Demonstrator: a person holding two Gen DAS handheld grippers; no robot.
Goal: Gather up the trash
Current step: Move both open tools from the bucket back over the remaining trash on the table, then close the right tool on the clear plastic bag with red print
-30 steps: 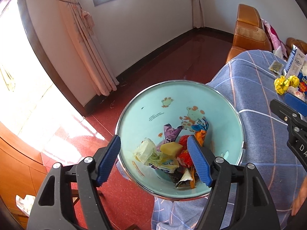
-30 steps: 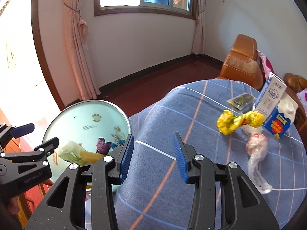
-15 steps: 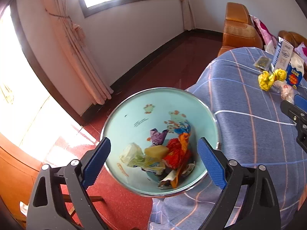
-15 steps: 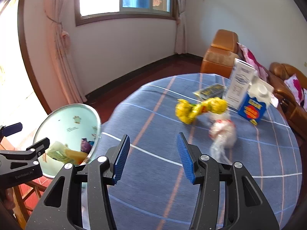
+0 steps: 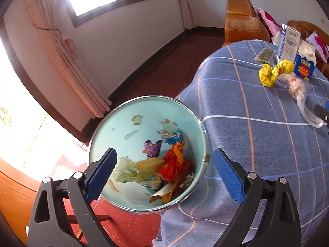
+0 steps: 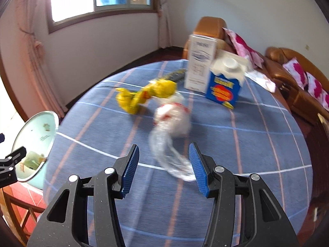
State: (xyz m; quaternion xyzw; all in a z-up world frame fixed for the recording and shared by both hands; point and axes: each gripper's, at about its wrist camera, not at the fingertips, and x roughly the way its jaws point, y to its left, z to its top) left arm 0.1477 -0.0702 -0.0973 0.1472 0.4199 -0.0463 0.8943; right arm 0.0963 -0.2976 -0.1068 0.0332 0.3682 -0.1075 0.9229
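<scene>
Two grippers are ours: the left gripper (image 5: pixel 164 173), jaws just spread wide, hangs empty over the trash bin (image 5: pixel 115 123), and the right gripper (image 6: pixel 164 166) stands part open with nothing pinched. Between its jaws lies the tail of a clear plastic bag (image 6: pixel 170 121) on the blue checked surface (image 6: pixel 257 144), near a crumpled yellow wrapper (image 6: pixel 144 94) and a blue carton (image 6: pixel 224 88). We judge the bag light, limp and slippery; we would take it at the bunched knot rather than the loose tail.
</scene>
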